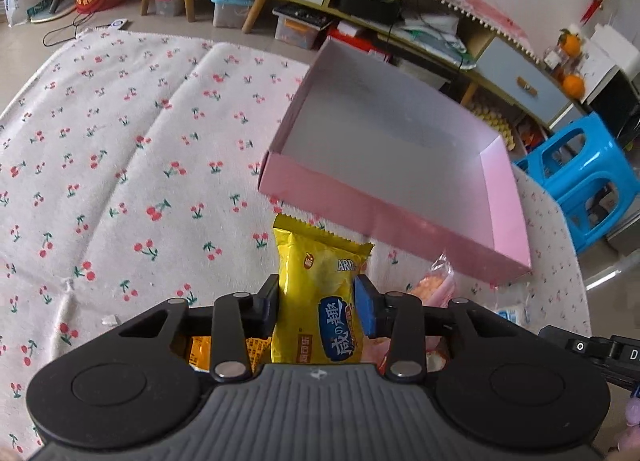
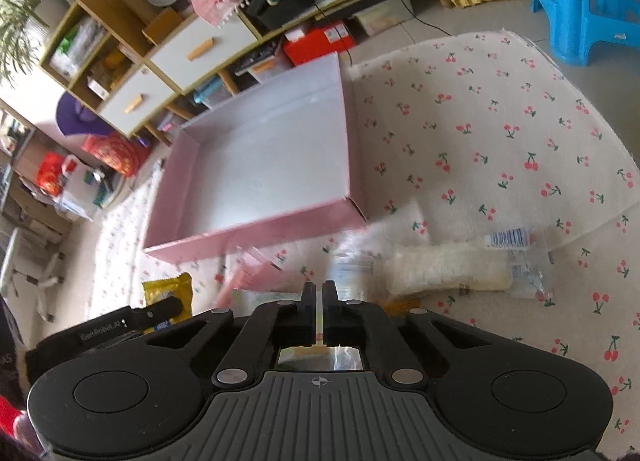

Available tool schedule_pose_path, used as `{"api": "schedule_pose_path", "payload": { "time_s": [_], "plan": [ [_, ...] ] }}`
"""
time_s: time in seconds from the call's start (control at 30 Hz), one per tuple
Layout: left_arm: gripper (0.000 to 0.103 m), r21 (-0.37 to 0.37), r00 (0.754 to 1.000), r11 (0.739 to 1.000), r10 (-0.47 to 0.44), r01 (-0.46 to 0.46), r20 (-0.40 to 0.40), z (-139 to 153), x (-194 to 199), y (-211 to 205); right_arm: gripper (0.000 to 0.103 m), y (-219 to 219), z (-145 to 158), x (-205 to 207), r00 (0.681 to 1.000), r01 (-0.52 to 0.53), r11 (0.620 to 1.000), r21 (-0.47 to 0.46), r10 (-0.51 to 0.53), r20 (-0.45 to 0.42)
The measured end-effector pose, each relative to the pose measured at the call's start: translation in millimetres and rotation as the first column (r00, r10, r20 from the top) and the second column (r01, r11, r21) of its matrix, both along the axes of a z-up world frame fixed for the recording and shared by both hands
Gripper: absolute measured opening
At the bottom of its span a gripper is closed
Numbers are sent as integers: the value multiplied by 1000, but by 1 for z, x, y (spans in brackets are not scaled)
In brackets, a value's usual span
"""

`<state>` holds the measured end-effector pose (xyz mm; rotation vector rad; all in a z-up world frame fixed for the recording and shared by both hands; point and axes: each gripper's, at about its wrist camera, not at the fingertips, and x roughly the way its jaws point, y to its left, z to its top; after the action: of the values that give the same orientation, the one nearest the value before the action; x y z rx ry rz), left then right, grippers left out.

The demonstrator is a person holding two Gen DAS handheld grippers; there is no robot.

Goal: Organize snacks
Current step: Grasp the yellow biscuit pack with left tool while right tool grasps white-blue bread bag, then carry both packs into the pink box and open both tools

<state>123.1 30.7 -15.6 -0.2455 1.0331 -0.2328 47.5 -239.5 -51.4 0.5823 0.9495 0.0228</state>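
Carrying the yellow snack packet (image 1: 316,301), clamped in the left gripper (image 1: 318,303), to the empty pink box (image 1: 384,197) just beyond needs a level lift; the right gripper (image 2: 319,315) pinches a thin clear wrapper.

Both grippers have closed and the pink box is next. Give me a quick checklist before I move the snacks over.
1. Left gripper on the yellow packet: ok, pads press both its sides.
2. Right gripper holding a snack: cannot tell; the jaws are shut, with only a thin sliver of wrapper between them.
3. Pink box has room: ok, nothing lies in it.
4. Way to the box: ok, only cherry cloth lies between packet and box wall.
5. Snacks still on the cloth: not ok, the white roll and a pink packet remain outside.
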Motion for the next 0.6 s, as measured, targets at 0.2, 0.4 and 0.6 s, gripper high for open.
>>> {"api": "schedule_pose_path", "payload": {
  "time_s": [0.2, 0.4, 0.6],
  "plan": [
    [35, -8, 1000, 1000, 17, -17, 4, 1, -2, 3, 17, -2, -6, 4, 999, 19, 999, -27, -19, -35],
    [36, 0, 1000, 1000, 0, 0, -5, 0, -5, 1, 28, 8, -28, 15, 995, 9, 997, -75, -17, -103],
    [36, 3, 1000, 1000, 6, -6, -14, 1, -7, 2, 28, 35, -33, 19, 997, -54, 975, -214, 41, -67]
  ]
}}
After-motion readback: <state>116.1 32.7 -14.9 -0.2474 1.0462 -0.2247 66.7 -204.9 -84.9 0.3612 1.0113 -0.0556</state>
